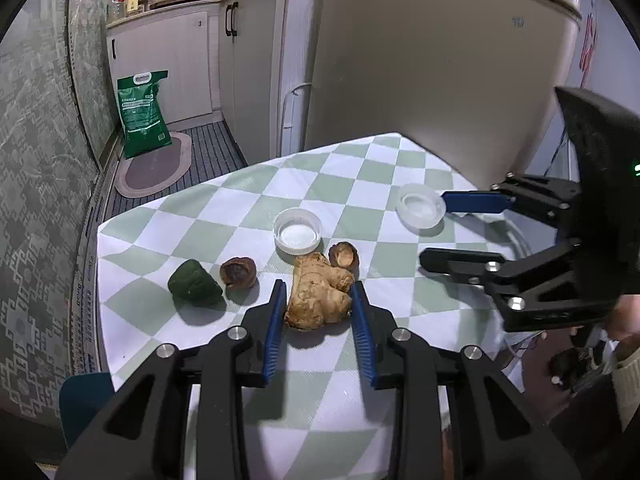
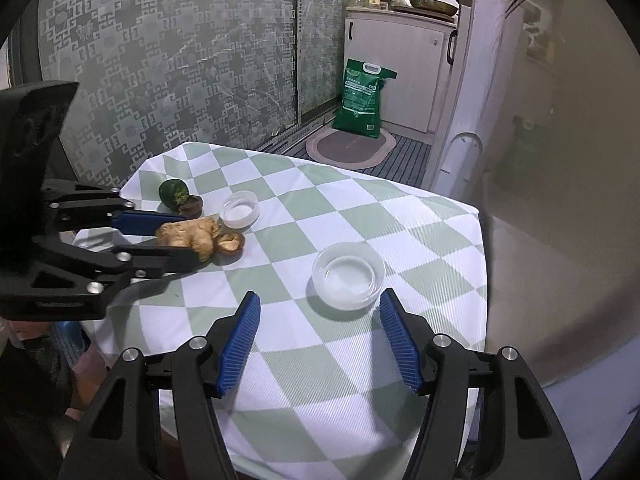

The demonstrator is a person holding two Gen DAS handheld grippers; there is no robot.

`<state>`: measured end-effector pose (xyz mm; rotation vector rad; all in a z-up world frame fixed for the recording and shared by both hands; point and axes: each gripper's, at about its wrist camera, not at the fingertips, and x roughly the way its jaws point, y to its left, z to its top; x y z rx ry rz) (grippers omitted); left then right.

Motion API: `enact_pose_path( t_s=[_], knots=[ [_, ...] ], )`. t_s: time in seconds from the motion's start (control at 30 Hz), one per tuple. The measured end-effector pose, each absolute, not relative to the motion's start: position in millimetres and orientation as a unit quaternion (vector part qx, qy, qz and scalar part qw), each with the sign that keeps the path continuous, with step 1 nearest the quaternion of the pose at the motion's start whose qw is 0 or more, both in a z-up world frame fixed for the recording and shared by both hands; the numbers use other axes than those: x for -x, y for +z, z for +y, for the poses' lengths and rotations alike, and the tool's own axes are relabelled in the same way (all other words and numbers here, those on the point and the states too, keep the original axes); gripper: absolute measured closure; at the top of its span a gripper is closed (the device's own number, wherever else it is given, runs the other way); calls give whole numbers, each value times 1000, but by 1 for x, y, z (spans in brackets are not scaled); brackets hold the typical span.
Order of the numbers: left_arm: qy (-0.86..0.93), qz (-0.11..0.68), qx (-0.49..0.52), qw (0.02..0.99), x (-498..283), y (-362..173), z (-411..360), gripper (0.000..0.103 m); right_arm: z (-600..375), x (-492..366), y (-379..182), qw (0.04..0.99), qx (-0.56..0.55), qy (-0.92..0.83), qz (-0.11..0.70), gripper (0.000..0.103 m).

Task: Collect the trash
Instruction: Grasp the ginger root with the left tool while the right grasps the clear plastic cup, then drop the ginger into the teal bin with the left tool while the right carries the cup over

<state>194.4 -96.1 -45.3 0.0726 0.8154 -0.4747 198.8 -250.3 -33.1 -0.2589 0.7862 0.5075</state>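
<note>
From the left wrist view, the left tool (image 1: 319,298) sits low over a desk (image 1: 224,216) covered with a green and white checked cloth, its two blue pads closed in narrow on a knobbly piece of ginger (image 1: 318,294) that lies between them, each pad touching a flank of it. Just beyond the ginger, touching its far end, lies a small brown mushroom (image 1: 343,255), and past that stands a white plastic lid (image 1: 298,234), rim up. To the left of the ginger lie a second brown mushroom (image 1: 238,273) and, just beside it, a dark green vegetable piece (image 1: 195,282). On the right the right tool (image 1: 434,230) reaches in from the side with its jaws apart, the blue pad of one finger just beside a clear shallow dish (image 1: 421,205). A sleeve and part of a hand (image 1: 624,320) show at the right edge. On the floor beyond the desk a green bag (image 1: 143,114) stands by an oval mat (image 1: 154,166). From the right wrist view, the right tool (image 2: 320,308) hovers with its pads wide apart and nothing between them; the clear shallow dish (image 2: 349,274) rests on the cloth just ahead of the fingertips, nearer the right-hand pad. At the left the left tool (image 2: 176,242) comes in from the side with the ginger (image 2: 188,234) gripped between its fingers. One mushroom (image 2: 230,243) touches the ginger's near end, the white lid (image 2: 240,210) stands just behind it, and the green vegetable piece (image 2: 174,192) and the other mushroom (image 2: 191,205) lie near the desk's (image 2: 420,216) far left corner.
</note>
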Motion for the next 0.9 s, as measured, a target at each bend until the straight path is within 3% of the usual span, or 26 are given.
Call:
enact_pose_path(
  t_s=[0.33, 0.4, 0.47, 0.9],
  knots=[
    [-243, 383, -7, 891, -173, -25, -80, 68, -242, -213, -36, 890, 132, 226, 375, 41],
    [-244, 381, -3, 892, -168, -22, -76, 68, -240, -214, -36, 893, 134, 215, 373, 48],
    [-240, 375, -3, 896, -163, -17, -70, 68, -239, -218, -36, 897, 134, 198, 372, 64],
    [-204, 355, 12, 912, -149, -3, -22, 68, -203, -216, -11, 895, 122, 220, 369, 64]
  ],
)
